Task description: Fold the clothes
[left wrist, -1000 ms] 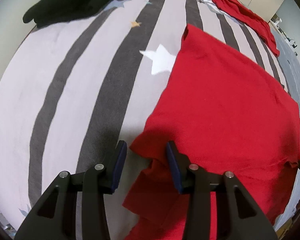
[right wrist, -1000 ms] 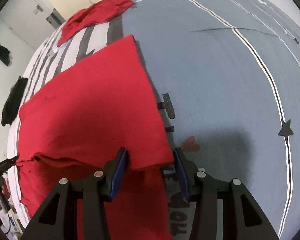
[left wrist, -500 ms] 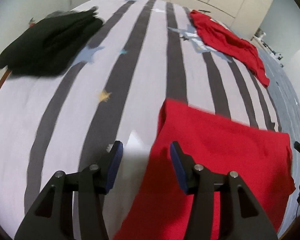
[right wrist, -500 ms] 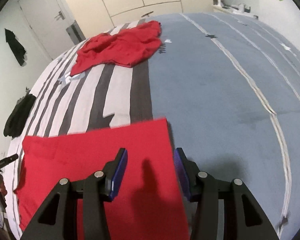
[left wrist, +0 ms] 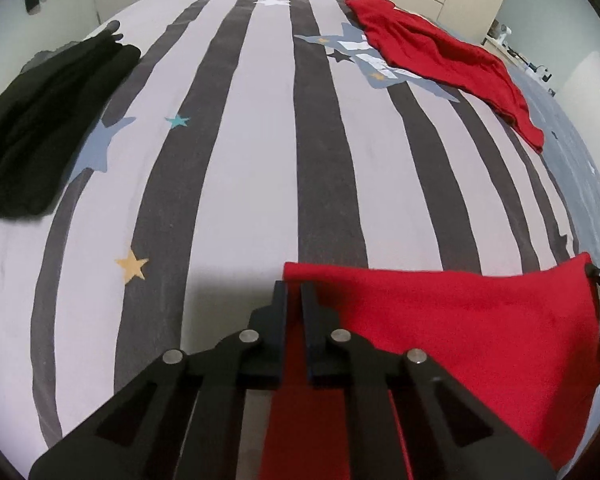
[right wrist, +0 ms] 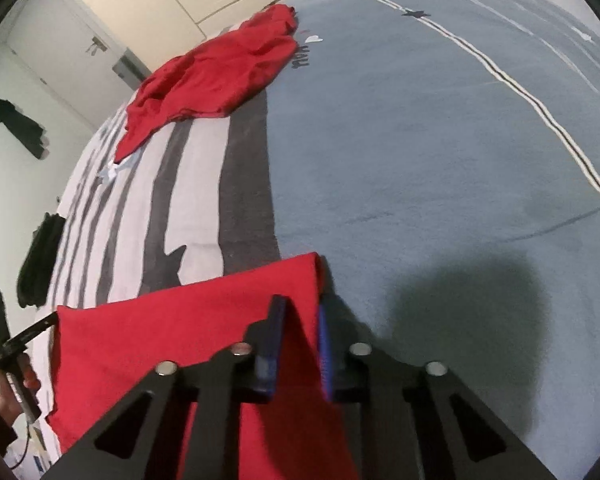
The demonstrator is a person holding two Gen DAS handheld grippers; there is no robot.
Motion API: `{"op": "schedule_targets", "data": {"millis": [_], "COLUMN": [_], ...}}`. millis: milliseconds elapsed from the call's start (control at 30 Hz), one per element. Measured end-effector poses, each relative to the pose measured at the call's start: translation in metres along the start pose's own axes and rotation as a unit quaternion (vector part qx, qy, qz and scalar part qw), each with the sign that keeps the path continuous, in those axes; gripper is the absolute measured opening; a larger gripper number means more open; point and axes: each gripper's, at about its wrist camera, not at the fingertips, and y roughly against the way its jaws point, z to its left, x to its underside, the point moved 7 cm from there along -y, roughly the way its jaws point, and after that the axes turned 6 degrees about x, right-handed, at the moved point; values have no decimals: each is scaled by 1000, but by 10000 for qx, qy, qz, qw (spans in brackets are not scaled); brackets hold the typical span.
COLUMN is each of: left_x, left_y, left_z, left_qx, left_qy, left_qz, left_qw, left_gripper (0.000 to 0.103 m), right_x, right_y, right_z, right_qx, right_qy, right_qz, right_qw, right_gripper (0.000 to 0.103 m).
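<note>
Your left gripper (left wrist: pixel 294 294) and right gripper (right wrist: pixel 300 312) have just clamped the folded red garment's (left wrist: pixel 460 320) far corners, lower frame; the crumpled red one (left wrist: pixel 440 52), upper right, awaits folding.

Even, soft indoor light, moderately bright; no glare. Both fisheye views bend strongly at the dark vignetted rims; the right gripper (right wrist: pixel 298 312) casts a broad soft shadow on the blue bedding (right wrist: pixel 440 140); detail is slightly soft throughout.

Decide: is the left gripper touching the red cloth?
Touching. Left wrist view: the left gripper has just closed, pinching the red cloth's corner.
</note>
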Motion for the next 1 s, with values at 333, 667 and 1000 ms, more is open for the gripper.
{"op": "schedule_targets", "data": {"millis": [333,667,1000], "left_x": [-11,38,222], "left_y": [24,90,173], "left_z": [10,21,-5], "left_qx": [-151,-113,-10], "left_qy": [348,491,687], "left_qz": [-255,-485,21], "left_qw": [9990,9976,9976], "left_gripper": [2,24,43], "right_x": [-6,40,198], "right_y": [5,73,156], "right_z": [-8,-28,-25], "right_qx": [41,178,241], "right_qy": [-189,-2,306], "right_qz": [-141,-423,75], "right_qw": [9997,9989,9992], "right_gripper": [11,23,26]}}
